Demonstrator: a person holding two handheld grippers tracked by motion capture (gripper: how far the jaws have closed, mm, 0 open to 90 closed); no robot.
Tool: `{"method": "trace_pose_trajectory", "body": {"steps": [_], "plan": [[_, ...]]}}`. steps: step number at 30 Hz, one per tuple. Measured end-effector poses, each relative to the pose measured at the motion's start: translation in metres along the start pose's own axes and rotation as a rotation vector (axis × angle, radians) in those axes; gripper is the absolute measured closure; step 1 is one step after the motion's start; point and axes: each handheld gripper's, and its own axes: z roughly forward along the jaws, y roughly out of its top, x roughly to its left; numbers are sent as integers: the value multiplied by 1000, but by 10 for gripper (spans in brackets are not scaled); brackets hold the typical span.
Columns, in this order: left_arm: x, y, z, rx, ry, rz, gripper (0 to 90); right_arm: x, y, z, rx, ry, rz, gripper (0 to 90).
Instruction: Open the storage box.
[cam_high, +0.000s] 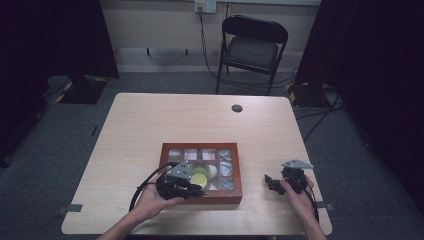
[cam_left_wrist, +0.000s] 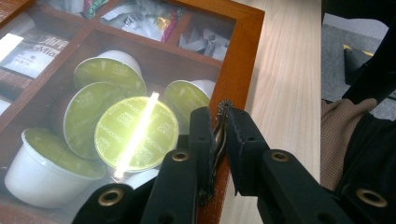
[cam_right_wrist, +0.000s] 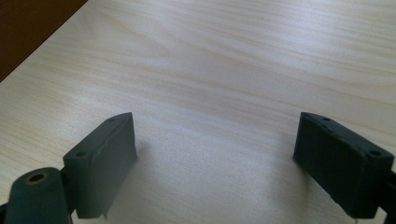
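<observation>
Left gripper (cam_left_wrist: 219, 135): held in the person's left hand (cam_high: 150, 199) at the near edge of the box; its jaws are pressed onto a small brass latch (cam_left_wrist: 221, 122) on the box's front rim, seen in the left gripper view.
Right gripper (cam_high: 272, 183): held in the right hand (cam_high: 296, 196) to the right of the box, apart from it; in the right gripper view its jaws stand wide apart over bare tabletop, nothing between them.
Wooden box (cam_high: 235, 196): reddish-brown, with a clear lid, lying flat on the near middle of the table; inside it is split into compartments.
Coffee capsules (cam_left_wrist: 136, 133): white cups with green foil tops, piled in the large compartment nearest the latch, some tilted on their sides; a strip of glare crosses the lid above them.
Sachets (cam_left_wrist: 140, 18): small packets in the compartments along the far and side edges; their print is too small to read.
Table (cam_high: 150, 125): pale wood, with a round dark cable port (cam_high: 237, 108) near its far edge.
Folding chair (cam_high: 252, 47): dark, standing beyond the table against the wall.
</observation>
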Motion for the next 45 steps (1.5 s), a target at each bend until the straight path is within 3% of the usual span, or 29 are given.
{"method": "trace_pose_trajectory", "body": {"steps": [4, 19, 34, 40, 41, 45], "plan": [[3, 1, 0, 2, -24, -21, 810, 0, 0, 0, 0, 0, 0, 120], [7, 7, -3, 4, -51, -78, 811, 0, 0, 0, 0, 0, 0, 120], [9, 14, -6, 26, -66, -108, 811, 0, 0, 0, 0, 0, 0, 120], [13, 18, -14, -3, -86, -127, 811, 0, 0, 0, 0, 0, 0, 120], [13, 20, -12, 30, -84, -135, 810, 0, 0, 0, 0, 0, 0, 120], [12, 19, -7, 49, -79, -132, 811, 0, 0, 0, 0, 0, 0, 120]]}}
